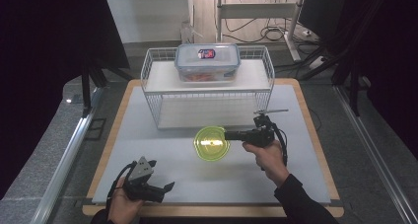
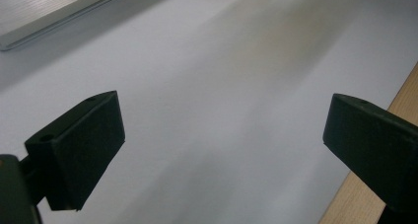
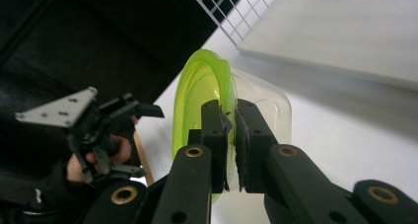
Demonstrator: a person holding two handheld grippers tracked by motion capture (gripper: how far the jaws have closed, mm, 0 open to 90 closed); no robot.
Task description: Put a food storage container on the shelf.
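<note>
A round clear container with a lime-green lid (image 1: 212,143) sits on the white mat in front of the wire rack. My right gripper (image 1: 227,134) reaches in from its right side, and in the right gripper view the jaws (image 3: 227,110) are shut on the rim of the green lid (image 3: 204,86), with the clear tub (image 3: 268,105) behind it. My left gripper (image 1: 161,174) rests near the front left of the mat, far from the container. Its jaws stand wide apart over bare mat (image 2: 222,130) with nothing between them.
A white wire rack (image 1: 153,93) stands at the back of the mat. On its top shelf is a clear food box with a blue-rimmed lid (image 1: 207,61). The wooden table edge (image 1: 315,135) frames the mat (image 1: 162,135). Dark curtains close in both sides.
</note>
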